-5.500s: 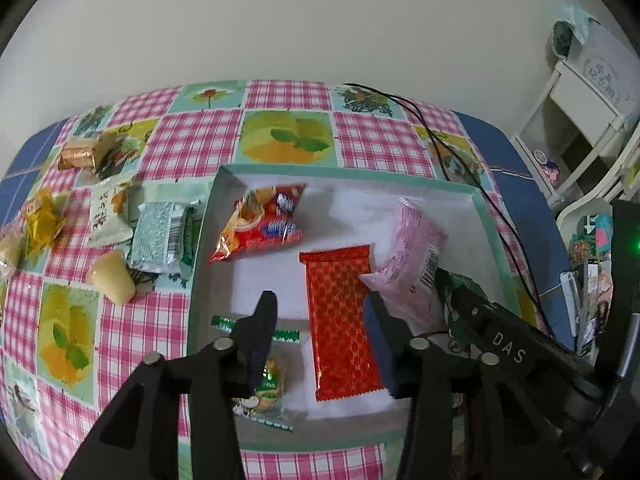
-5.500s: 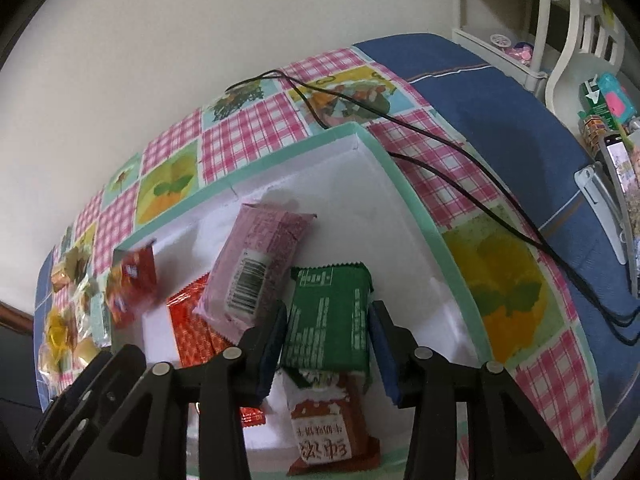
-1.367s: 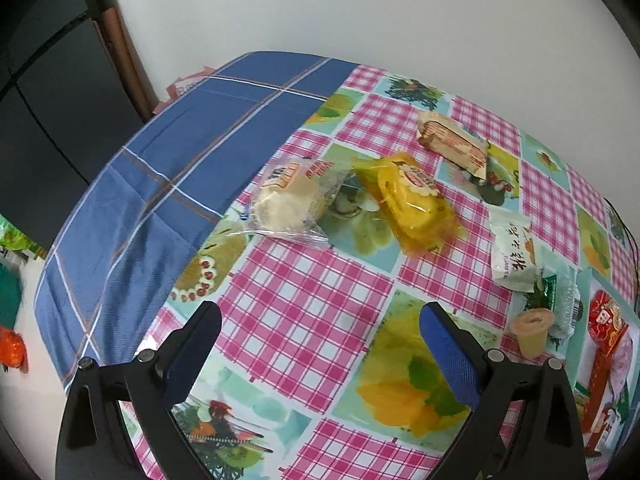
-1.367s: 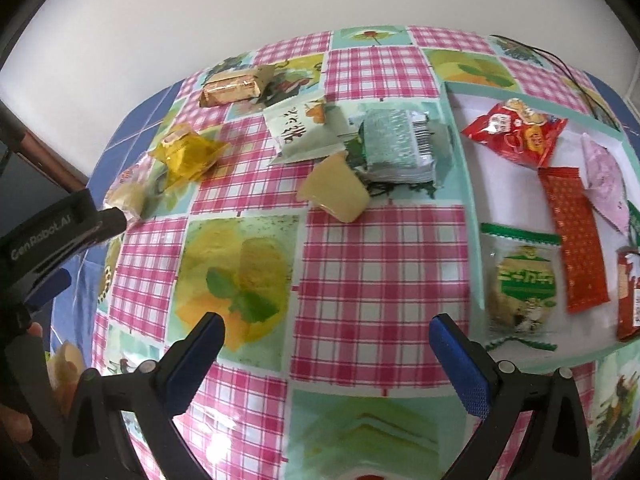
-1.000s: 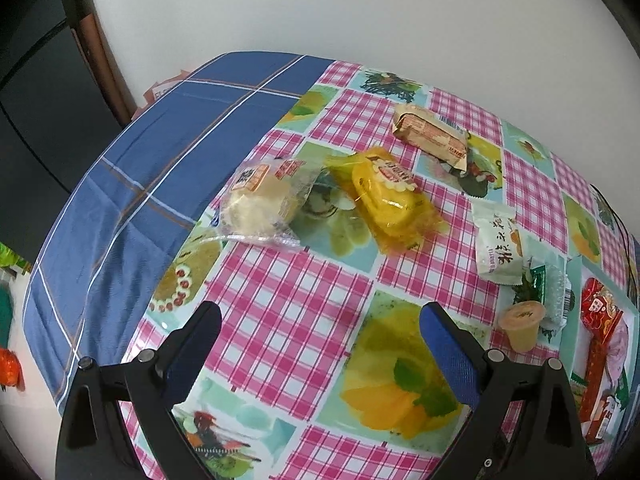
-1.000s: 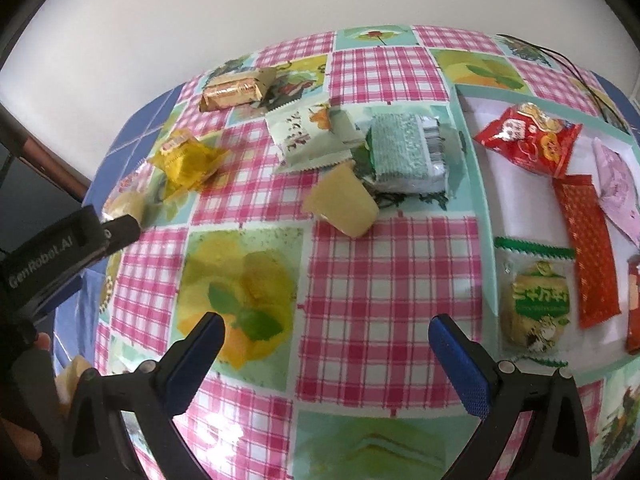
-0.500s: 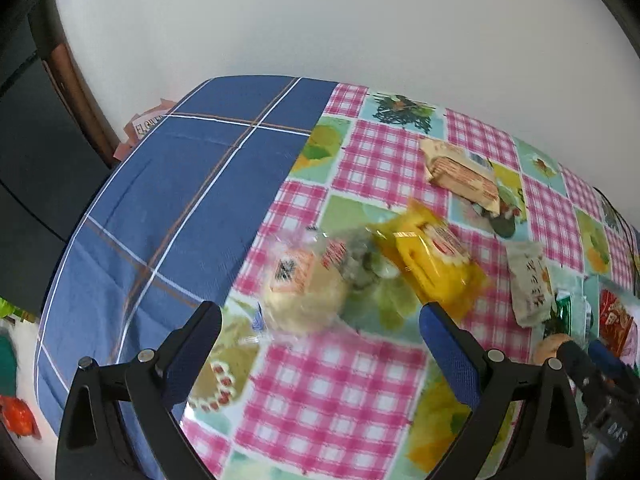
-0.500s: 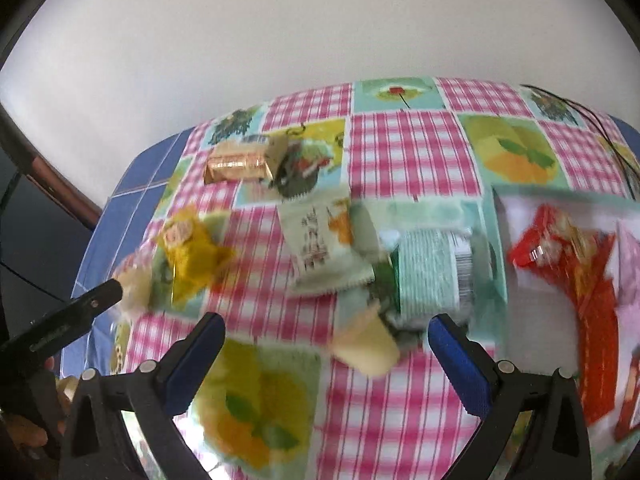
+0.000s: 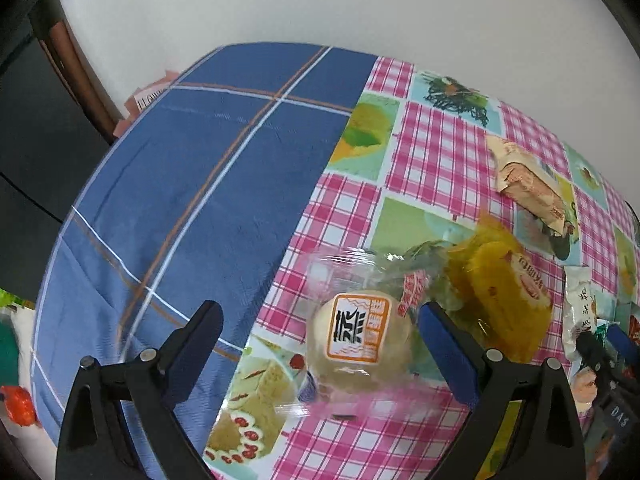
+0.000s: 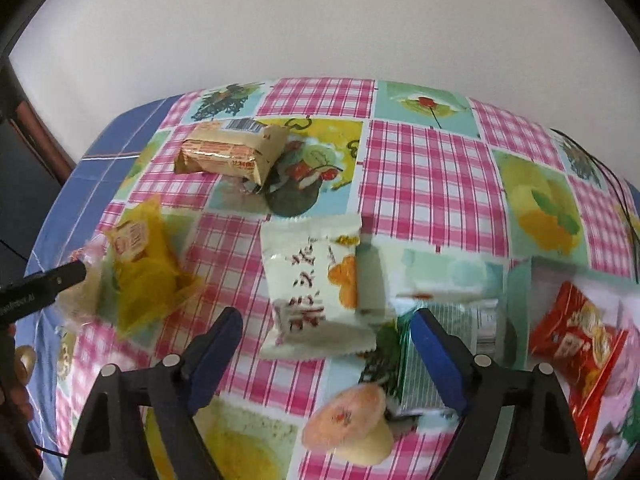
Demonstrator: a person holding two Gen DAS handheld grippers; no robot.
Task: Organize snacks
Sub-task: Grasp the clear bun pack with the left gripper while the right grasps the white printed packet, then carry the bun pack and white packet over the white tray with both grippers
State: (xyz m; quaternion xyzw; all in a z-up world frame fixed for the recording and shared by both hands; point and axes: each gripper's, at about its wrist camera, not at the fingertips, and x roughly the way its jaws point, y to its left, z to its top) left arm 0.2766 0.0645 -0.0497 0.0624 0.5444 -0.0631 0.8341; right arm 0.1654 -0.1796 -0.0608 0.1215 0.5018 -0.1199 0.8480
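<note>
In the left wrist view my left gripper (image 9: 320, 334) is open and hangs low over a round pastry in clear wrap with an orange-framed label (image 9: 358, 332), which lies between the fingers without touching them. A yellow packet (image 9: 500, 300) lies just right of it. In the right wrist view the jaws of my right gripper (image 10: 326, 346) are closing. A white packet with red writing (image 10: 320, 280) lies just beyond the fingertips and a jelly cup (image 10: 352, 420) lies between the fingers; the pads press on neither. A green-and-white packet (image 10: 440, 344) touches the right finger.
A tan wrapped bar (image 10: 228, 152) lies at the back of the checked tablecloth. The teal-rimmed tray (image 10: 518, 280) at the right holds a red packet (image 10: 572, 336). The left gripper's finger (image 10: 40, 288) reaches in by the yellow packet (image 10: 144, 268). A black cable (image 10: 616, 188) runs at the far right.
Both grippers have moved forward over the table and closer to the snacks. The pastry now sits between the left fingers. The right fingers stand closer together than before.
</note>
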